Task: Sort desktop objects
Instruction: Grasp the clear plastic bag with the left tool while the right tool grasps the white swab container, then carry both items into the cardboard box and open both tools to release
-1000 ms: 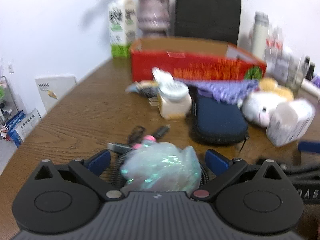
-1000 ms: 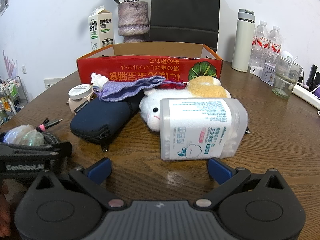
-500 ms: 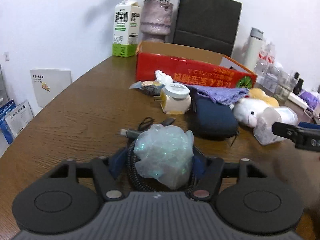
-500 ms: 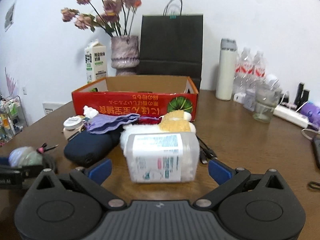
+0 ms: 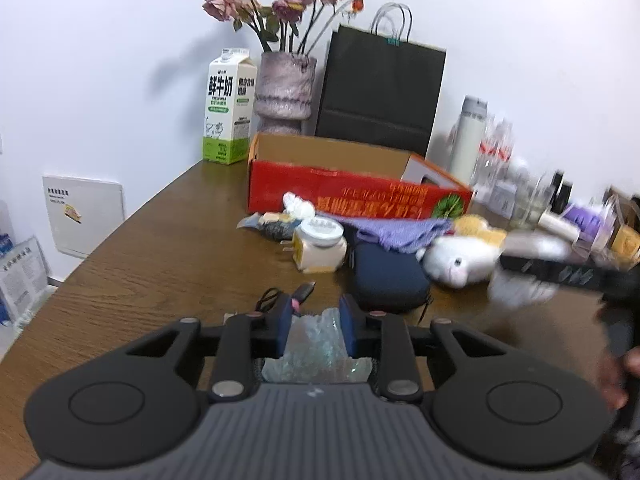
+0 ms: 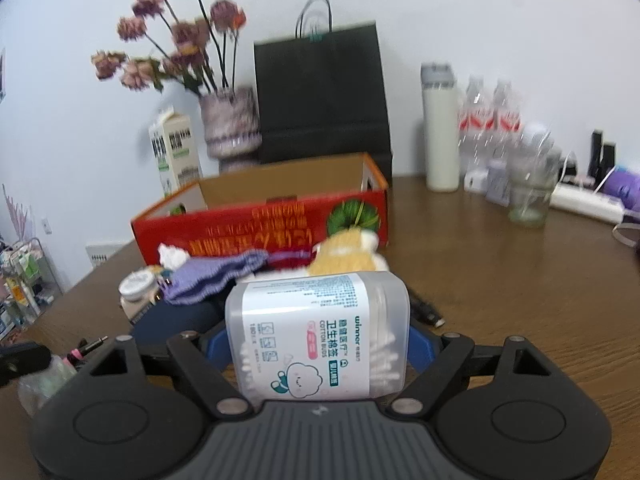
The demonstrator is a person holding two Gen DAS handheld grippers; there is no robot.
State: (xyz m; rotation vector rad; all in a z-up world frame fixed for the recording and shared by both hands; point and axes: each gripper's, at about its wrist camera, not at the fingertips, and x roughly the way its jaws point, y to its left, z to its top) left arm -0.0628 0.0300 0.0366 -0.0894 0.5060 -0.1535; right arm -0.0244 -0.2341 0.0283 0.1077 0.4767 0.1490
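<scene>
My left gripper (image 5: 317, 324) is closing its jaws, and the blue pads squeeze a crumpled iridescent plastic bag (image 5: 316, 346) just above the wooden table (image 5: 160, 264). A black cable with a pink tip (image 5: 298, 296) lies under and ahead of it. The right gripper (image 6: 318, 350) is also closing, its pads against both sides of a clear cotton bud box (image 6: 316, 320), which tilts up off the table. An open red cardboard box (image 6: 260, 220) stands beyond. In front of it lie a navy pouch (image 5: 386, 276), purple cloth (image 5: 400, 228), white plush toy (image 5: 456, 260) and cream plug (image 5: 320, 248).
Along the wall stand a milk carton (image 5: 230, 108), a vase of dried flowers (image 5: 286, 92) and a black paper bag (image 5: 380, 92). At the right are a thermos (image 6: 440, 140), water bottles (image 6: 492, 120), a glass (image 6: 530, 196) and a power strip (image 6: 588, 204).
The left jaws have come in from wide open onto the plastic bag and lifted slightly. The right gripper has moved forward around the cotton bud box and narrowed onto it, tipping it up.
</scene>
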